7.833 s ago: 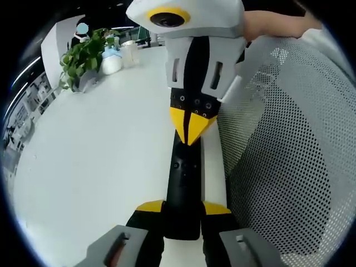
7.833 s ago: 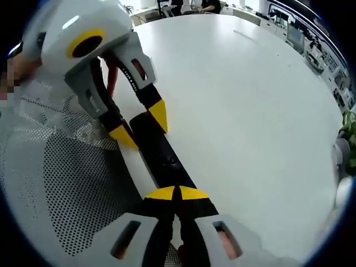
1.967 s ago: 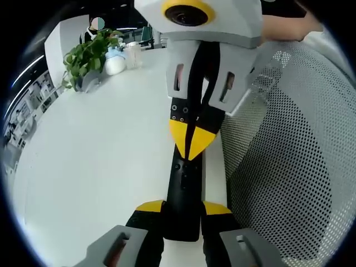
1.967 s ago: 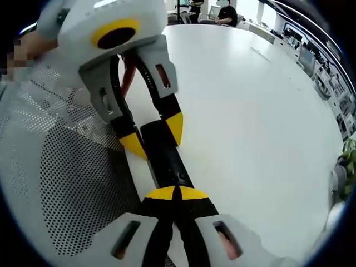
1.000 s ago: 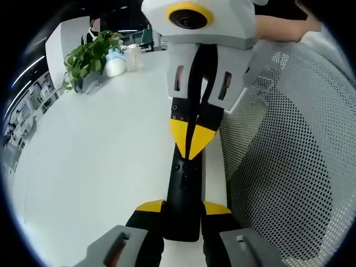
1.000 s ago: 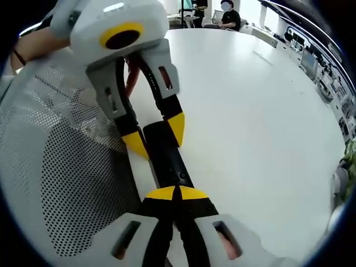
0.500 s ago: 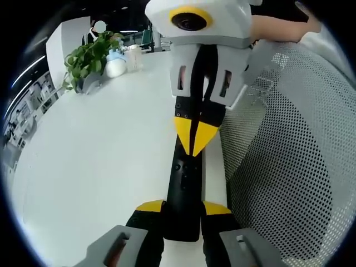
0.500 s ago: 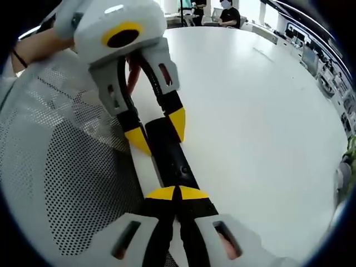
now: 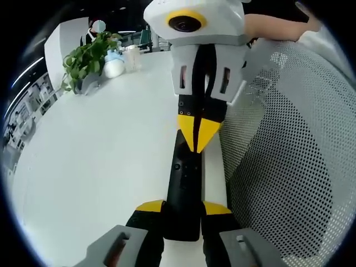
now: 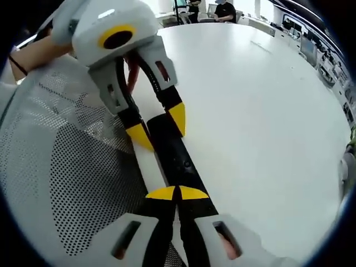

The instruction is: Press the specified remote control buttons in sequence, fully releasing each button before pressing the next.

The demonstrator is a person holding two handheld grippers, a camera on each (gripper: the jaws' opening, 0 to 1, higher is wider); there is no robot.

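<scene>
black, slim, bar-shaped remote control (image 9: 184,183) lies lengthwise at the near edge of a smooth white table (image 9: 100,156), beside a white perforated mesh chair back (image 9: 283,161). surface of the remote is glossy, with one small round button visible near mid-length in both views.

left gripper (image 9: 183,208): yellow-tipped black jaws pinch the near end of the remote from both sides; in the right gripper view the same tool (image 10: 156,129) comes in from upper left, grey-white plastic body, its two yellow wedge tips straddling the far end of the remote (image 10: 175,158).

right gripper (image 10: 177,193): yellow tips pressed together into a single point, resting on the remote's top face. in the left gripper view this gripper (image 9: 198,133) hangs from above, the joined yellow tips forming a narrow v that touches the remote's upper part.

background, left gripper view: leafy green potted plant (image 9: 86,58) and a rounded white object (image 9: 114,65) at the far table edge, well apart from the remote. a person's bare forearm (image 9: 278,25) shows above the mesh.
</scene>
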